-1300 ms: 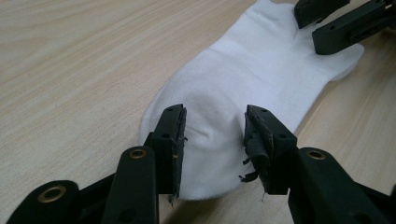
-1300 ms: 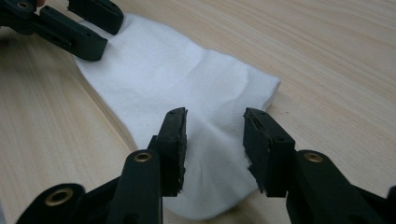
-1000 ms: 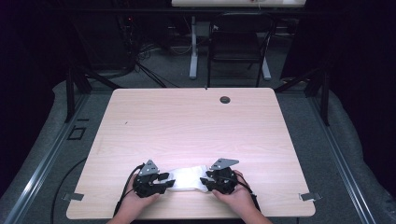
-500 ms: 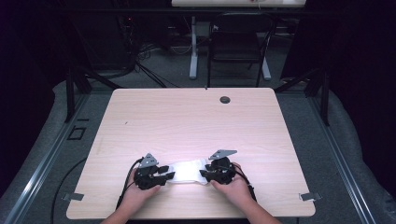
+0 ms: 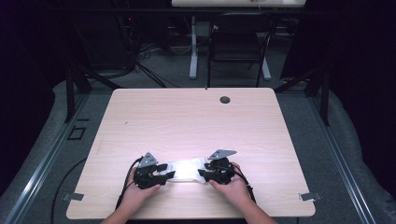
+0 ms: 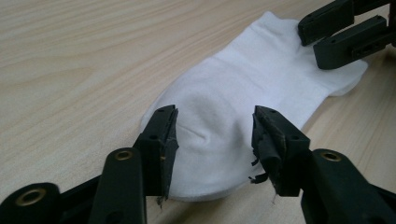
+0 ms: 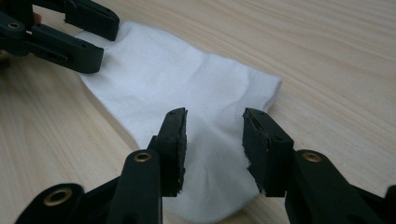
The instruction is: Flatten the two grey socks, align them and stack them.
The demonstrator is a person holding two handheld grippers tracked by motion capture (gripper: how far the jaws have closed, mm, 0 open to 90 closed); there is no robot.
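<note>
Left tool (image 6: 212, 140) jaws apart, straddling sock (image 6: 247, 88) toe

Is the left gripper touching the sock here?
Cannot tell. In the left gripper view, the left gripper has open jaws straddling the sock's end, with cloth between the pads, but whether they press it isn't plain.

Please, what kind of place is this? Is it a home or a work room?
Probably a lab or recording studio, not a home. A bare wooden table stands between dark curtains, with cables on the floor behind it and metal rails alongside. One white sock lies on the table.
</note>
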